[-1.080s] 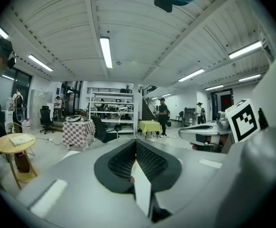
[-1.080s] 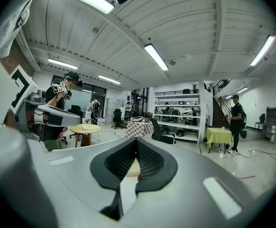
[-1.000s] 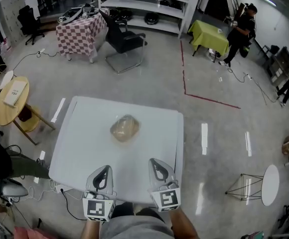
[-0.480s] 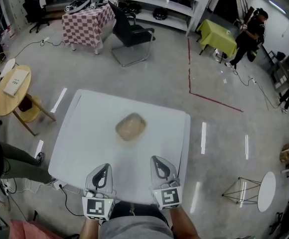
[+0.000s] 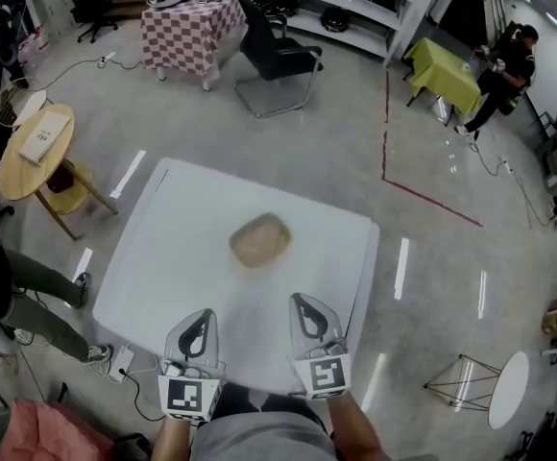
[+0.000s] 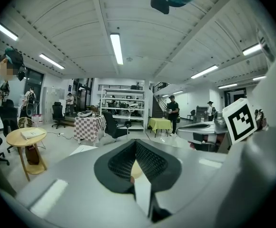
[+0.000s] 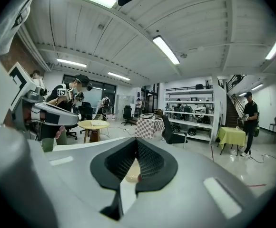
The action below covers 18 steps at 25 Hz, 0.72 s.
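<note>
Brown and pale, a lump (image 5: 260,240) was seen in the head view at about the middle of the white table (image 5: 178,257). The left gripper (image 5: 199,317) and the right gripper (image 5: 305,303) were held side by side over the near edge, well apart from the lump. Compared with a second ago, the whole table was shown a little further to the right in the picture, and more of the round wooden table (image 5: 35,138) was seen at the left. The lump was not moved on the table, and the grippers were kept at the same edge.

In the left gripper view, the left gripper (image 6: 136,144) was shown with its jaws pressed together and nothing caught between them. A bit of the lump (image 6: 134,169) was seen far ahead, under the tips. The round wooden table (image 6: 26,136) was now shown higher in the picture, so this gripper was likely swung a little.

In the right gripper view, the right gripper (image 7: 137,141) was also closed on nothing, with the lump (image 7: 132,175) ahead of it. The round wooden table (image 7: 94,124) was shown more to the right than before.

So only the looking was changed, it was judged. The lump had not yet been touched.
</note>
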{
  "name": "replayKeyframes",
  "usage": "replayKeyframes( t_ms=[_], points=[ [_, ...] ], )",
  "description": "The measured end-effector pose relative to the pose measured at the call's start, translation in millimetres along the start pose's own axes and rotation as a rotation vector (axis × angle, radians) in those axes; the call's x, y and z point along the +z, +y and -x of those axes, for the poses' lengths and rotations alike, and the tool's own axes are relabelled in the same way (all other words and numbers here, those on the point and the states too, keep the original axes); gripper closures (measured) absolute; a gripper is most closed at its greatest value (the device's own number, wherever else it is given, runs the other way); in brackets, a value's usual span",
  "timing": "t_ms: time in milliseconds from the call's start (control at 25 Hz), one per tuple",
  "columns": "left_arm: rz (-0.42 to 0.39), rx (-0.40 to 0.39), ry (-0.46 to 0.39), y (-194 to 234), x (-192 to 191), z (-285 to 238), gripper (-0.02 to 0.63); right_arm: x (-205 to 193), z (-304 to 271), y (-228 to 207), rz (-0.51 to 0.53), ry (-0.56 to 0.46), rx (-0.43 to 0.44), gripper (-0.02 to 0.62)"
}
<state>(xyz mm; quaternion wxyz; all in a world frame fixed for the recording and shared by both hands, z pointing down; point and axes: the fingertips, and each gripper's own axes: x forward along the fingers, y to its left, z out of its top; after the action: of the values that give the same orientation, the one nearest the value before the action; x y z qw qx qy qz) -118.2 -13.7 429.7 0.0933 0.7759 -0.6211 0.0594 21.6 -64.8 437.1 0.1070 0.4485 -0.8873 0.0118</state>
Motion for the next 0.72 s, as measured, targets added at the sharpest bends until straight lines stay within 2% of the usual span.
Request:
replayKeyframes(
  t_ms=[320,480,560,720],
  points=[
    [0.025,0.064,0.011,-3.5,-9.6,-10.8,0.594,-11.4,-16.0,-10.1,0.004,0.010,0.069,0.592],
    [-0.006,0.089,0.031,3.0,-16.6,-18.3,0.594,-19.2,-28.9,-13.2,0.020,0.030,0.099,0.592],
    [0.017,0.098,0.028,5.4,-17.8,-24.2,0.595,-24.3,-37.1,-13.7,0.030,0.039,0.114,0.592],
    [0.017,0.118,0.056,14.7,-36.1,-33.7,0.594,-40.7,-53.9,-13.9,0.048,0.057,0.136,0.591]
  ],
)
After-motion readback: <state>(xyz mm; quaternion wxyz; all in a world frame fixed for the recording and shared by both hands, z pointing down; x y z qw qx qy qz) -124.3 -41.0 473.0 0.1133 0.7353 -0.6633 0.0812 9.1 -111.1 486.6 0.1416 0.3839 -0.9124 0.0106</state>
